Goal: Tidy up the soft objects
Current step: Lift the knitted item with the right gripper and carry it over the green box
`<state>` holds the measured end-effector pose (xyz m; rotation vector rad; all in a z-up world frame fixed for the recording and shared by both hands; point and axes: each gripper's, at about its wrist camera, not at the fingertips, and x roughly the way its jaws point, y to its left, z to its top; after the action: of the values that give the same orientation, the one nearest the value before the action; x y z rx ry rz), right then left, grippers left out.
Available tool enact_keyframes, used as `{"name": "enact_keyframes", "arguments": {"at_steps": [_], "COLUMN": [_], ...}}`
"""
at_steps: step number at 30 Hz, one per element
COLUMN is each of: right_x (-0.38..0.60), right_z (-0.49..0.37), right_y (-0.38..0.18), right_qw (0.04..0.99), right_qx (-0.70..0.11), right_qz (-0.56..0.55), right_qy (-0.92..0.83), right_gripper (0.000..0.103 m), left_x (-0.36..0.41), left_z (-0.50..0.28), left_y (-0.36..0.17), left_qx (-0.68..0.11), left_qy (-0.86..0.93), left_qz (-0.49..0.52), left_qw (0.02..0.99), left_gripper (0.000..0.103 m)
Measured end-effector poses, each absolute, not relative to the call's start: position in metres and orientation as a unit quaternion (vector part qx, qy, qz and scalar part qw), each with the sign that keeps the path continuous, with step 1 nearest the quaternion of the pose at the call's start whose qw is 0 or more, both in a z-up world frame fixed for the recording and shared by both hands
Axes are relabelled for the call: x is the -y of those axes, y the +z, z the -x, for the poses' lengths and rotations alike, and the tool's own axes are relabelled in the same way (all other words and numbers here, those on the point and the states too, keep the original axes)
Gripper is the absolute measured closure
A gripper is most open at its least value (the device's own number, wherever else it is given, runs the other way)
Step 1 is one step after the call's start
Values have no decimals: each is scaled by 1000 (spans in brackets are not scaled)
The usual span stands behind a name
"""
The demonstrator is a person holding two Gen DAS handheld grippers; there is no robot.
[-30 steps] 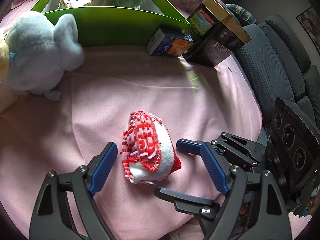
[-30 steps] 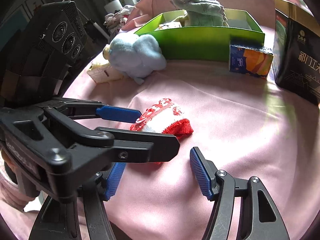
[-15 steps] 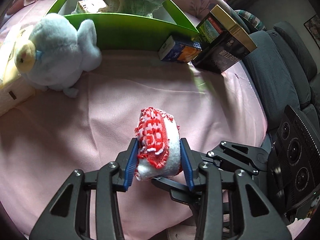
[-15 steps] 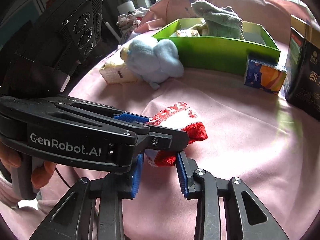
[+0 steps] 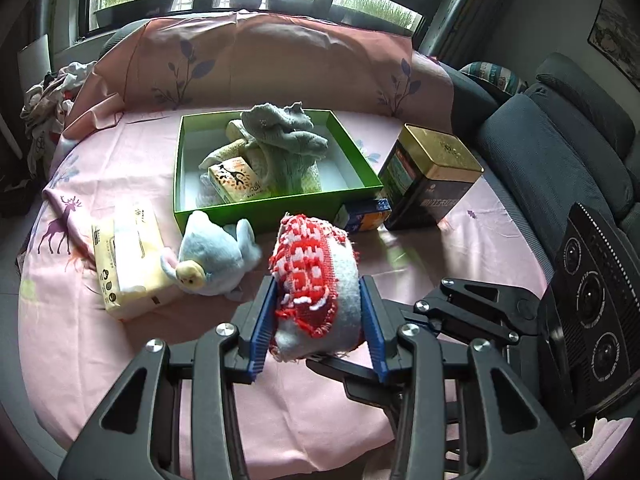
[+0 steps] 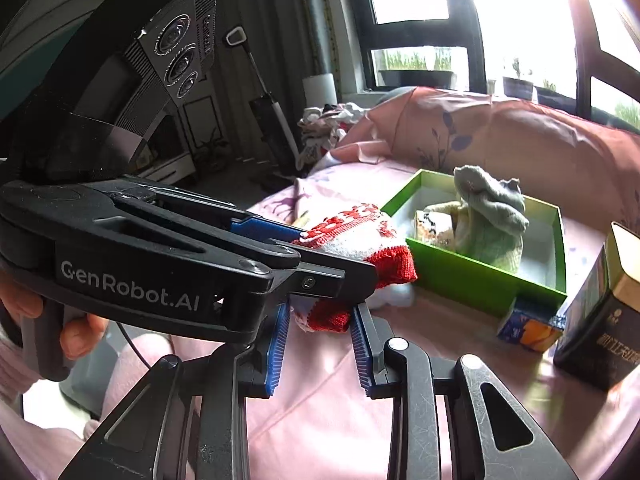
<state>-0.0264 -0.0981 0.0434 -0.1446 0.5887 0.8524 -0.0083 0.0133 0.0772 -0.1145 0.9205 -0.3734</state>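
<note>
1. At the left of the left wrist view, a tissue pack [image 5: 128,256] lay on the pink sheet [image 5: 120,360].
2. Just right of it lay a blue plush [image 5: 216,264], touching the pack.
3. At upper centre stood a green box [image 5: 360,160] holding a grey knit [image 5: 284,140] and a small carton [image 5: 238,178].
4. At lower centre, the left claw [image 5: 318,322] gripped a red-and-white sock [image 5: 316,284] clear of the sheet, its pads pressing both sides after just closing.
5. Right of the box stood a dark tin [image 5: 432,176], with a small blue-and-orange box [image 5: 366,216] touching its base.
6. In the right wrist view, the right claw [image 6: 320,322] pinched the sock's red end at lower centre, having just closed too.
7. A hand [image 6: 60,320] held the left claw's handle at the left edge.
</note>
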Motion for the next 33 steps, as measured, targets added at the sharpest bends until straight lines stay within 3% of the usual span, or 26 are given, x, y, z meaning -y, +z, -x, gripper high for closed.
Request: {"name": "enact_keyframes", "arguments": {"at_steps": [23, 33], "right_x": [146, 139], "right_z": [-69, -136], "right_y": [108, 92], "right_qw": [918, 918], "right_qx": [-231, -264], "right_qz": [34, 30], "right_qy": [322, 296], "right_gripper": [71, 71], "left_x": [35, 29], "left_z": [-114, -189], "left_y": [146, 120], "left_qx": [-409, -440], "left_qy": [-264, -253], "left_qz": [14, 50], "left_qw": [873, 860], "left_gripper": [63, 63]}}
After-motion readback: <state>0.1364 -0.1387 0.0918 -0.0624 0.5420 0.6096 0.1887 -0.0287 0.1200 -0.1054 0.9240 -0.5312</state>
